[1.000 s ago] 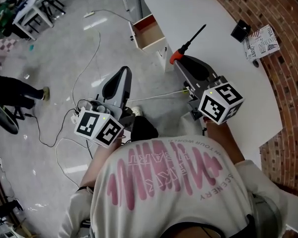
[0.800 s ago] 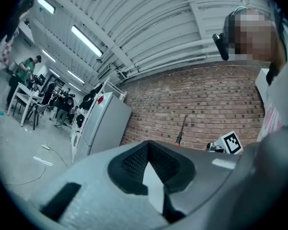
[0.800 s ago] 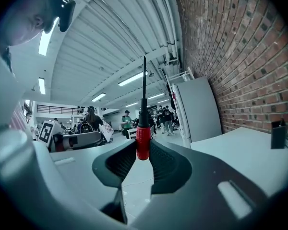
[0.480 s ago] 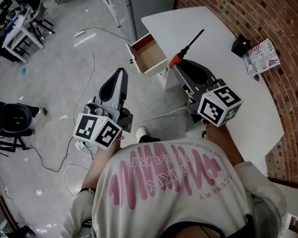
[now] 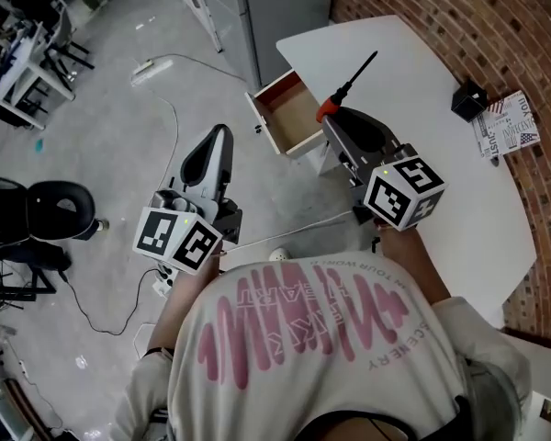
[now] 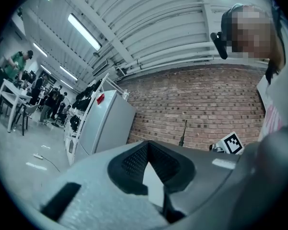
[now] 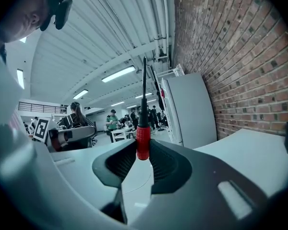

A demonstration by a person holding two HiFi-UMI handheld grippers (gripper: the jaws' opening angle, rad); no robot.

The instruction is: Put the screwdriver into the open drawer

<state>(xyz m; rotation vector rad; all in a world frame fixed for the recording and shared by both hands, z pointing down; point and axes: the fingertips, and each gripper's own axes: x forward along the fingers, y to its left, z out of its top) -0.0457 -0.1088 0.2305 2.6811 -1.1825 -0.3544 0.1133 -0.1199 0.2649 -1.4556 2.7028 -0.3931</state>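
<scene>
Brick wall behind a white table [image 5: 422, 163], open drawer [image 5: 292, 116] at its left edge. My right gripper [image 7: 143, 153] pinches the screwdriver [image 7: 142, 140] by its red handle, shaft pointing ahead, just beside the drawer. It seems light, stiff and smooth; the handle grips best. My left gripper [image 6: 148, 161] has its jaws together, empty.

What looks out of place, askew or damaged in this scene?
Nothing is spilled or damaged. Only loose cables trail across the floor near the open drawer; the screwdriver sits straight in the right tongs.
</scene>
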